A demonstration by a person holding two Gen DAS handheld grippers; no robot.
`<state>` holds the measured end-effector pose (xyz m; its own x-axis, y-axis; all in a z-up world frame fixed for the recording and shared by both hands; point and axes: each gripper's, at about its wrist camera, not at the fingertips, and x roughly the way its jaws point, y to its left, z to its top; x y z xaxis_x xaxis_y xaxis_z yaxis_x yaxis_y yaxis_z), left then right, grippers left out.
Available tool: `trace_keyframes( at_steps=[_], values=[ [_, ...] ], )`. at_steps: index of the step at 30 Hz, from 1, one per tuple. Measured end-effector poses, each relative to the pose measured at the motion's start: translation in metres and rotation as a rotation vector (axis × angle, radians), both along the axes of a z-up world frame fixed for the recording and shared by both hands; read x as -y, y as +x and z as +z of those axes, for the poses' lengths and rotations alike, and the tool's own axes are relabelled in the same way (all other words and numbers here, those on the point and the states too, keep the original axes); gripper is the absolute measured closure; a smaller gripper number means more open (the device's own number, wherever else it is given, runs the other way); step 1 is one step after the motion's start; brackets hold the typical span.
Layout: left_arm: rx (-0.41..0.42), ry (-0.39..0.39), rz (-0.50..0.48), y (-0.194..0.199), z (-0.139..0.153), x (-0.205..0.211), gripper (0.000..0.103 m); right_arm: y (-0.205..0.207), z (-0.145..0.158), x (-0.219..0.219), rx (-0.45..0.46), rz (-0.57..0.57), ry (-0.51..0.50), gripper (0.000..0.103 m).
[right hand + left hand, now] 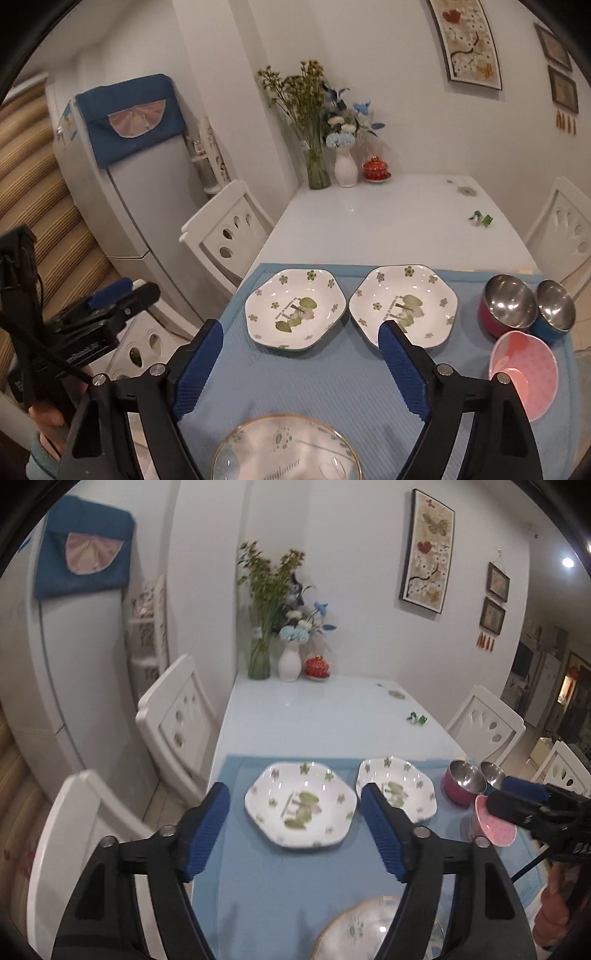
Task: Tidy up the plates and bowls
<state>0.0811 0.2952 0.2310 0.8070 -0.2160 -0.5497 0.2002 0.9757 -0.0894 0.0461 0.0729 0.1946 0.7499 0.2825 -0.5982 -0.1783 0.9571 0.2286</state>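
**Both hand-held grippers hanging apart above the blue mat**

The left hand-held gripper [295, 834] is hovering with its jaws spread and nothing between them; the right hand-held gripper [301, 363] is doing likewise. On the bench [388, 218], the blue mat [332, 380] is carrying two hexagonal floral plates [295, 314] [402, 306] side by side along its far edge. Right of them, two steel bowls [509, 301] [556, 304] are sitting, apparently touching, with a pink bowl [524, 373] tilted just nearer. A gold-rimmed plate [286, 448] is lying at the mat's near edge.
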Motion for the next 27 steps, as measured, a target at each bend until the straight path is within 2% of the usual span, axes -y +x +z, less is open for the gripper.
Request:
trace_keyframes(
  at_steps=[3, 6, 11, 17, 20, 24, 27],
  values=[
    [-0.036, 0.01, -0.013, 0.026, -0.009, 0.003, 0.03, 0.028, -0.015, -0.007, -0.073, -0.008, 0.005, 0.019],
    [-0.075, -0.012, -0.019, 0.046, -0.019, 0.001, 0.03, 0.05, -0.029, -0.008, -0.129, -0.016, 0.035, 0.019],
    [-0.182, -0.097, -0.018, 0.091, -0.049, -0.012, 0.03, 0.083, -0.055, -0.011, -0.209, -0.028, 0.013, 0.019],
    [-0.339, -0.182, -0.002, 0.146, -0.102, -0.026, 0.03, 0.125, -0.101, -0.018, -0.335, -0.05, 0.025, 0.019],
    [-0.397, -0.203, 0.005, 0.169, -0.13, -0.03, 0.03, 0.143, -0.127, -0.02, -0.398, -0.061, 0.036, 0.025],
    [-0.452, -0.173, 0.005, 0.193, -0.161, -0.028, 0.032, 0.165, -0.162, -0.022, -0.492, -0.081, 0.028, 0.038],
    [-0.481, -0.163, 0.001, 0.209, -0.178, -0.026, 0.032, 0.176, -0.179, -0.022, -0.532, -0.085, 0.048, 0.039]
  ],
)
